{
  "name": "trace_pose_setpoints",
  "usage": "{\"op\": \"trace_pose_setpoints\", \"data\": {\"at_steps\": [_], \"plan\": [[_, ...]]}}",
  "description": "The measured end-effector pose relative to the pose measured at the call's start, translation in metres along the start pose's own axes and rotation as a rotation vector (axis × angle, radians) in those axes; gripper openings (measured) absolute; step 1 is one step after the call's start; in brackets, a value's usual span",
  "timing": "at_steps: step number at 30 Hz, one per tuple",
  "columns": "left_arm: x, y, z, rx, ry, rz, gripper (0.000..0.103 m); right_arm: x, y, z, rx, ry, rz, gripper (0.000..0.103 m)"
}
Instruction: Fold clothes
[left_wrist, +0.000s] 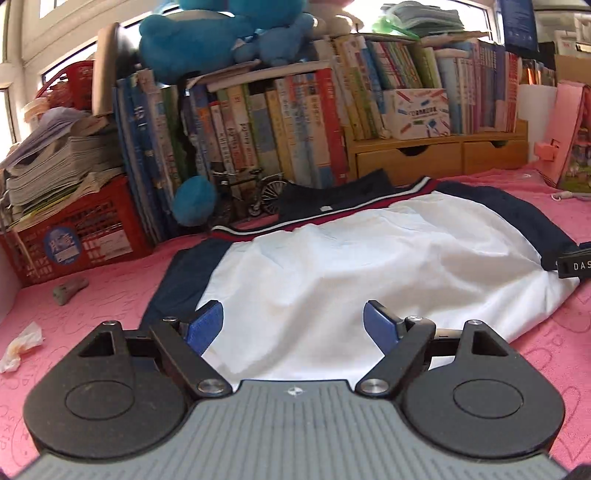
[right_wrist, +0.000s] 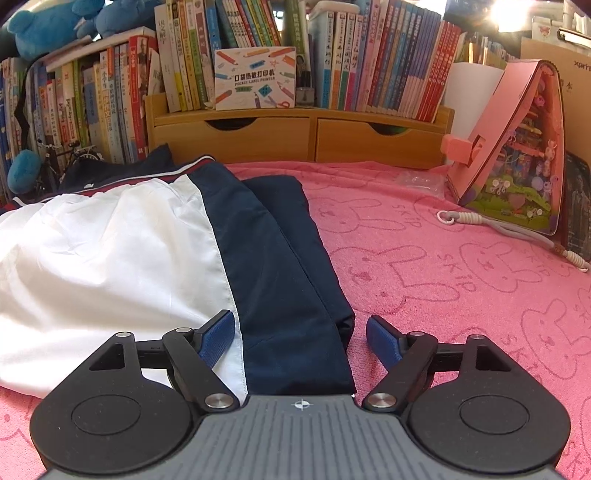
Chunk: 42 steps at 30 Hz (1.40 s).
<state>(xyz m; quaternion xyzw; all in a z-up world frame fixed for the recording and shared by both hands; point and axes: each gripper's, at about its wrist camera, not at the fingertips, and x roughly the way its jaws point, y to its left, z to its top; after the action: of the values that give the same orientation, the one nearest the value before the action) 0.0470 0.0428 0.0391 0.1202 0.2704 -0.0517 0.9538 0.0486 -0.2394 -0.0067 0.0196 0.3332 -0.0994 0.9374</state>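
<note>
You have one garment here: a jacket with a white body, navy sleeves and a red-and-white stripe near the collar, lying flat on the pink cloth printed with rabbits. It fills the middle of the left wrist view and the left half of the right wrist view.

You hold two grippers. The fingers of your left gripper are spread apart above the near white hem and pinch nothing. The fingers of your right gripper are also spread; the navy sleeve edge lies between them, but the pads do not press on it.

The far side of the surface is closed by rows of books (too many to count) and a wooden organiser with two drawers. A pink toy house stands far right, with a cord just in front of it. On the left you see one red crate carrying stacked papers, one small model bicycle, blue plush toys on top of the books, and one crumpled tissue near the left edge.
</note>
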Motion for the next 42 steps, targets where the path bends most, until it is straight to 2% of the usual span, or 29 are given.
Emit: {"op": "trace_pose_setpoints", "data": {"at_steps": [2, 4, 6, 9, 11, 13, 15, 19, 23, 24, 27, 30, 31, 34, 36, 38, 40, 41, 42], "plan": [[0.018, -0.005, -0.002, 0.003, 0.051, 0.026, 0.072, 0.002, -0.005, 0.000, 0.027, 0.010, 0.011, 0.084], [0.032, 0.010, -0.013, -0.024, 0.089, 0.089, 0.073, 0.002, -0.007, -0.001, 0.038, 0.013, 0.016, 0.085], [0.035, 0.035, -0.025, -0.057, 0.087, 0.170, 0.082, 0.002, -0.006, -0.001, 0.036, 0.013, 0.014, 0.085], [0.037, 0.080, -0.038, -0.146, 0.122, 0.275, 0.086, 0.003, -0.006, -0.001, 0.036, 0.014, 0.015, 0.086], [0.036, 0.107, -0.045, -0.262, 0.143, 0.267, 0.094, 0.003, -0.006, -0.001, 0.035, 0.014, 0.016, 0.086], [0.037, 0.127, -0.050, -0.359, 0.160, 0.243, 0.097, 0.003, -0.006, -0.001, 0.034, 0.013, 0.015, 0.086], [0.037, 0.127, -0.049, -0.357, 0.161, 0.246, 0.097, 0.003, -0.006, -0.001, 0.033, 0.013, 0.015, 0.087], [0.037, 0.111, -0.046, -0.279, 0.155, 0.301, 0.097, 0.002, -0.003, -0.001, 0.037, 0.012, -0.032, 0.092], [0.038, 0.099, -0.044, -0.207, 0.150, 0.352, 0.097, -0.017, 0.013, 0.003, 0.073, -0.047, -0.090, 0.087], [0.038, 0.097, -0.043, -0.192, 0.149, 0.362, 0.097, -0.026, 0.019, 0.006, 0.092, -0.082, -0.047, 0.087], [0.038, 0.092, -0.042, -0.163, 0.147, 0.382, 0.097, -0.046, 0.044, 0.015, 0.123, -0.160, 0.175, 0.088], [0.039, 0.093, -0.043, -0.163, 0.147, 0.384, 0.098, -0.041, 0.083, 0.023, 0.095, -0.113, 0.462, 0.089], [0.039, 0.093, -0.043, -0.163, 0.148, 0.385, 0.098, -0.038, 0.098, 0.024, 0.059, -0.093, 0.497, 0.089], [0.039, 0.092, -0.043, -0.158, 0.148, 0.391, 0.098, -0.027, 0.142, 0.023, -0.096, -0.050, 0.489, 0.087], [0.039, 0.091, -0.044, -0.156, 0.148, 0.393, 0.099, -0.017, 0.157, 0.022, -0.187, -0.033, 0.413, 0.081], [0.039, 0.092, -0.044, -0.158, 0.148, 0.392, 0.099, -0.005, 0.153, 0.020, -0.240, -0.034, 0.309, 0.078], [0.039, 0.093, -0.044, -0.166, 0.149, 0.385, 0.099, 0.005, 0.130, 0.015, -0.236, -0.057, 0.253, 0.074], [0.039, 0.094, -0.044, -0.172, 0.149, 0.381, 0.099, 0.007, 0.119, 0.014, -0.233, -0.062, 0.253, 0.069], [0.039, 0.096, -0.045, -0.180, 0.150, 0.377, 0.100, 0.007, 0.108, 0.015, -0.235, -0.063, 0.273, 0.055]]}}
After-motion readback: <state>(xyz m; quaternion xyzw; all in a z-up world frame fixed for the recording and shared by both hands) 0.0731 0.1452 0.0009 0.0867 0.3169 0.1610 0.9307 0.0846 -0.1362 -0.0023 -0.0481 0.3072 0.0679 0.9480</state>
